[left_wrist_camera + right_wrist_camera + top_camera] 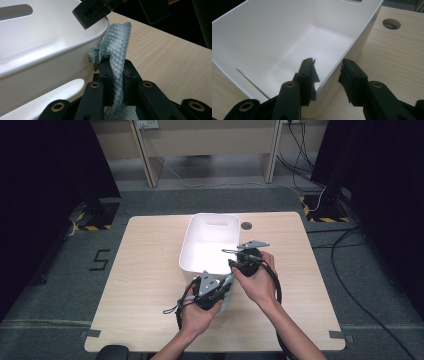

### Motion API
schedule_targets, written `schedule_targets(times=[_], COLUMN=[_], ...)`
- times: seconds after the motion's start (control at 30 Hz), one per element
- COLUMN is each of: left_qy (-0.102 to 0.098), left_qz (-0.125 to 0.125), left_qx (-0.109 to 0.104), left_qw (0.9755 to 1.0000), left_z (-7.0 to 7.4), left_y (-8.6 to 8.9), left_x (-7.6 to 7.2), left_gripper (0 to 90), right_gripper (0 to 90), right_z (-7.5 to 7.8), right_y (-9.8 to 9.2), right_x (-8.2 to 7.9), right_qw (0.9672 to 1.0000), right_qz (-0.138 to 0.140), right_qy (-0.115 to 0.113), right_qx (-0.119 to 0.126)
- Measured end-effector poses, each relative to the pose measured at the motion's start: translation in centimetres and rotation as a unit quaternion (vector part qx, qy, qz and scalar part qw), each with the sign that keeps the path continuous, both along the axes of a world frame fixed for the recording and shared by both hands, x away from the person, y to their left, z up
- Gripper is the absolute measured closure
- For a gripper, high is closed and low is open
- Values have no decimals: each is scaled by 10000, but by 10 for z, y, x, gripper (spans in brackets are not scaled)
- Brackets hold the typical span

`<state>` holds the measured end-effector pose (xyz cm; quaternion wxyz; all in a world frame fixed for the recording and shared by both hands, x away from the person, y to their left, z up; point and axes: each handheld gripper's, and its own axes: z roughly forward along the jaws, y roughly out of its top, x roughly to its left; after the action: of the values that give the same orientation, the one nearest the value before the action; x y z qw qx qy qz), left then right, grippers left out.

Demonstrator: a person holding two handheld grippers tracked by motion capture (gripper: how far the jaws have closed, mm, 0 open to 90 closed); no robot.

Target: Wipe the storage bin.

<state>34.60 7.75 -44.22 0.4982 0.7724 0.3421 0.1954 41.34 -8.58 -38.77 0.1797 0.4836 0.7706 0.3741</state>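
A white plastic bin (pixel 210 222) stands on the light wooden table (pixel 150 285). My left gripper (pixel 222 287) sits just off the bin's near right corner, shut on a grey-green quilted cloth (pixel 117 40). The cloth runs up between the jaws and rests against the bin's outer wall (pixel 50 65). My right gripper (pixel 233 264) is at the bin's right near rim. In the right gripper view it (pixel 328 62) is open and straddles the wall (pixel 342 62), one jaw inside and one outside. The bin's inside looks empty.
A round cable hole (pixel 246 225) lies in the table behind the bin's right side. Dark screens stand to the left and right of the table, and cables run over the floor at the far right.
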Motion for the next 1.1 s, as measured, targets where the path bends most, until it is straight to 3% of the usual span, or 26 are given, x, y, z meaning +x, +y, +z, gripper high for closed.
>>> schedule_targets(times=[1.1], left_qy=[412], left_qz=[-42], left_qx=[312], left_qw=[9987], left_z=[-44], left_y=[-8], left_x=[8], left_gripper=[804], right_gripper=[627], right_z=[0], right_y=[0], right_x=[0], right_qw=[10000], right_qz=[1], right_qy=[5], right_qx=[22])
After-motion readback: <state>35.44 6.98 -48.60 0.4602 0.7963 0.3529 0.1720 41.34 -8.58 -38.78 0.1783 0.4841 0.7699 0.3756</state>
